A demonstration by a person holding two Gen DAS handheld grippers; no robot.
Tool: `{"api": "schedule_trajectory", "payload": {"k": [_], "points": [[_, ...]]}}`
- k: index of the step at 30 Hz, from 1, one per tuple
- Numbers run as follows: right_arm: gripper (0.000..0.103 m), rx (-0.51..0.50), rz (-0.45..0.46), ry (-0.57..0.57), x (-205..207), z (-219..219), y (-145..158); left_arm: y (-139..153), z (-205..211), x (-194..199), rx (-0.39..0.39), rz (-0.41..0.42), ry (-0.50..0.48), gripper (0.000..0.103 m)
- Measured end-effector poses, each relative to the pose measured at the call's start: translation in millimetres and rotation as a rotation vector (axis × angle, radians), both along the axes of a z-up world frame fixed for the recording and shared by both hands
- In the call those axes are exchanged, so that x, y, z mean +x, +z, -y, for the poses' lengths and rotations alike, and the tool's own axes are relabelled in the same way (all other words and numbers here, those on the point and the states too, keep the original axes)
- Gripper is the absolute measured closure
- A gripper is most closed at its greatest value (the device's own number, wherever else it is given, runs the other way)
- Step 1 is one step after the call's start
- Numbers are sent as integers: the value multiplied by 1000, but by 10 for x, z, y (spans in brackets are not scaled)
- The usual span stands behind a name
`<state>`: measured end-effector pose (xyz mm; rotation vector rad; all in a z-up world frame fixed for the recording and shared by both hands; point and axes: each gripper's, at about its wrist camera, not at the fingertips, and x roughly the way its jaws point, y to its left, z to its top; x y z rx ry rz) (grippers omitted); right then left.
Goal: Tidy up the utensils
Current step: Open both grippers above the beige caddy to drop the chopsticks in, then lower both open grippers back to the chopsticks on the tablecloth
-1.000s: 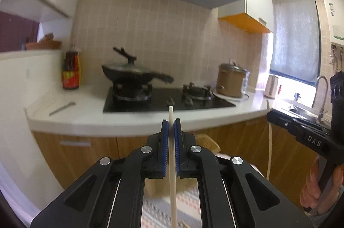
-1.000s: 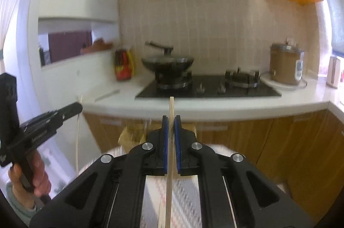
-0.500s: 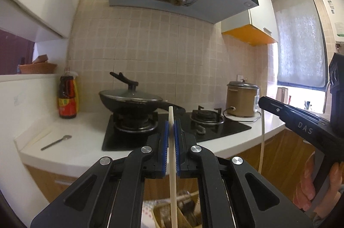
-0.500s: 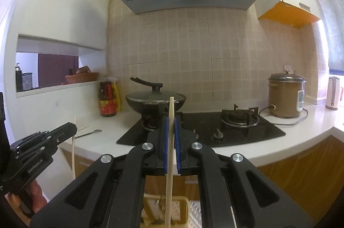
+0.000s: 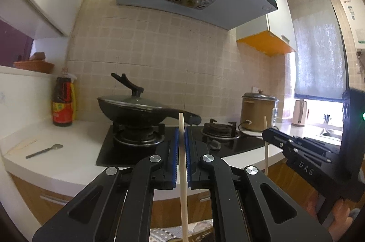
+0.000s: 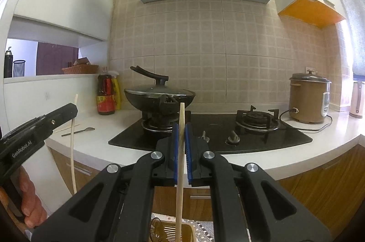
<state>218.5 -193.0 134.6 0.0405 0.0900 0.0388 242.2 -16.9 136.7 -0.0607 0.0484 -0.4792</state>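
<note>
My left gripper (image 5: 180, 131) is shut on a pale chopstick (image 5: 183, 176) held upright; it also shows in the right wrist view (image 6: 72, 146). My right gripper (image 6: 181, 127) is shut on a wooden chopstick (image 6: 180, 171), also upright, seen in the left wrist view (image 5: 265, 150) too. Both are held in front of the white counter (image 5: 75, 157). A metal spoon (image 5: 44, 150) lies on the counter's left end beside a few loose chopsticks (image 5: 21, 145). A yellow utensil basket (image 6: 173, 231) sits low on the floor below my right gripper.
A black hob (image 6: 212, 135) carries a lidded wok (image 6: 159, 96). A sauce bottle (image 5: 62, 103) stands at the left wall, a brown rice cooker (image 6: 308, 100) at the right. Wooden cabinets (image 6: 319, 196) run under the counter.
Both grippers have risen from below counter level to above its edge, each still shut on its chopstick. The counter top, spoon and hob have come into fuller view.
</note>
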Motion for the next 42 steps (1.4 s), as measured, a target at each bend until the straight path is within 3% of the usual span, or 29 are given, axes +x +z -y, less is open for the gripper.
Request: {"api": "schedule_trajectory", "payload": {"k": [12, 13, 15, 16, 17, 19, 21, 23, 25, 27, 32, 35, 38, 42], "points": [[98, 9, -47, 0, -121, 58, -139, -179, 107, -130, 86, -18, 31, 98], [98, 9, -49, -3, -153, 65, -137, -168, 94, -148, 88, -28, 26, 95], [97, 12, -59, 6, -214, 78, -124, -145, 80, -210, 90, -29, 32, 79], [95, 19, -70, 17, -248, 91, -114, -123, 61, -269, 86, -21, 38, 65], [94, 26, -75, 21, -277, 103, -105, -99, 39, -337, 83, -10, 46, 57], [94, 41, -78, 22, -392, 130, -83, -50, 8, -451, 80, 3, 45, 57], [91, 47, -81, 25, -504, 146, -60, -1, -22, -563, 76, 9, 37, 55], [72, 49, -81, 27, -643, 146, -52, 44, -42, -697, 85, 18, 40, 55], [60, 48, -75, 20, -785, 141, -49, 84, -55, -848, 97, 31, 43, 53], [60, 40, -83, 24, -914, 113, -53, 115, -76, -994, 102, 48, 54, 48], [60, 29, -102, 34, -1262, 28, -97, 126, -160, -1298, 101, 43, 55, 48], [60, 16, -128, 59, -1445, -41, -166, 63, -242, -1433, 85, 8, 53, 44], [59, -17, -211, 74, -1553, -156, -374, -81, -333, -1534, 66, -54, 57, 44], [59, -44, -347, 86, -1577, -263, -747, -421, -438, -1556, 53, -213, 35, 44]]}}
